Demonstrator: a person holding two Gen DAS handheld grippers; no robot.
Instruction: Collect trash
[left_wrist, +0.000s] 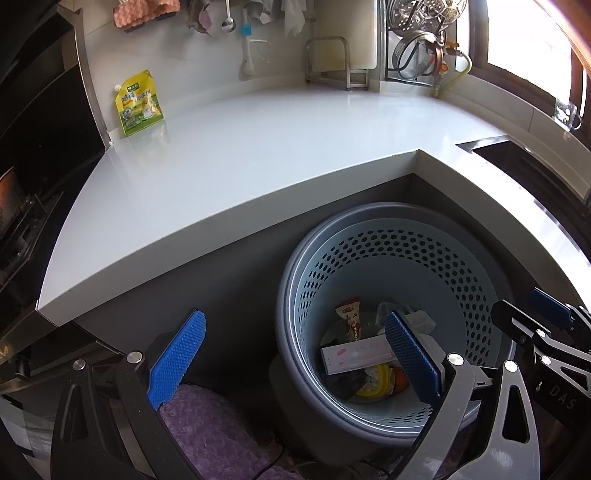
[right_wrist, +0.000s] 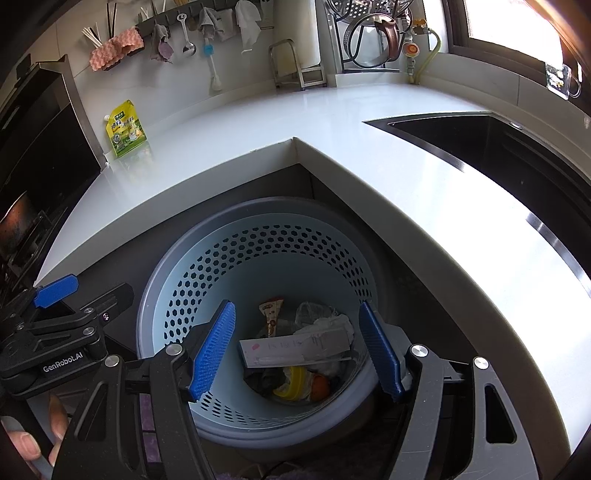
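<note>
right wrist view showed my right gripper (right_wrist: 297, 350) open and empty above the bin (right_wrist: 166, 258), trash (right_wrist: 295, 349) lying below it.

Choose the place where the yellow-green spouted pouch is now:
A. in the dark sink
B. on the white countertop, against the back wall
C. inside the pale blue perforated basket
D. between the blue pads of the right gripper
B. The yellow-green spouted pouch stands on the white countertop by the wall, far from the pale blue perforated basket, which holds other trash.
</note>
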